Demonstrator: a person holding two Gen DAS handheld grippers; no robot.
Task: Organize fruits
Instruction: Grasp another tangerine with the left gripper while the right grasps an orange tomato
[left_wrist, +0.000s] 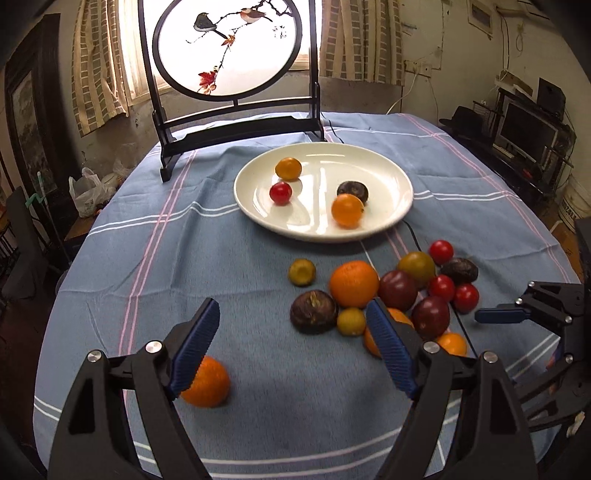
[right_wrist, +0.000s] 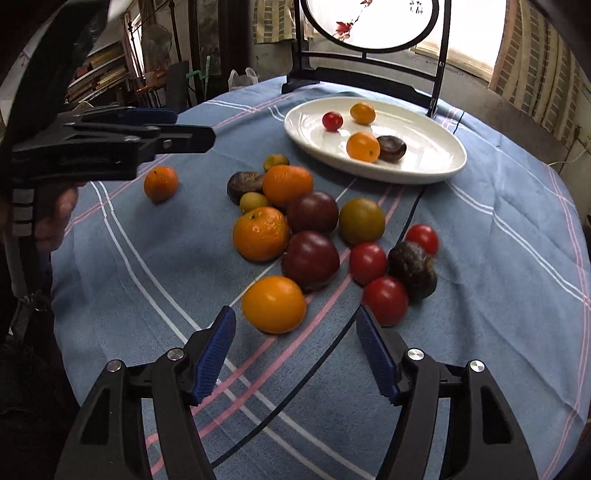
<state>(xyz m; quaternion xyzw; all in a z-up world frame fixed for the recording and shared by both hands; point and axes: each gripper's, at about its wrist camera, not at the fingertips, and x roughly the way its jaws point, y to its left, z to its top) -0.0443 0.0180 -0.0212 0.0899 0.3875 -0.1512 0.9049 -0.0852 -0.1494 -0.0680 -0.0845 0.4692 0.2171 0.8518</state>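
A white plate (left_wrist: 391, 173) (right_wrist: 436, 162) holds two small orange fruits, a red tomato (left_wrist: 280, 192) and a dark fruit (left_wrist: 352, 191). A pile of oranges, dark plums, red tomatoes and brown fruits (left_wrist: 399, 290) (right_wrist: 314, 236) lies on the blue cloth in front of the plate. One tangerine (left_wrist: 205, 382) (right_wrist: 160, 183) lies apart at the left. My left gripper (left_wrist: 291, 332) is open and empty above the cloth, its left finger over that tangerine. My right gripper (right_wrist: 295, 339) is open and empty, just short of an orange fruit (right_wrist: 274, 303).
A dark-framed round screen with painted birds (left_wrist: 229, 48) stands behind the plate. A black cable (right_wrist: 332, 339) runs across the cloth under the fruit pile. The round table's edge (left_wrist: 55, 295) drops off left, with chairs and a plastic bag (left_wrist: 86, 195) beyond.
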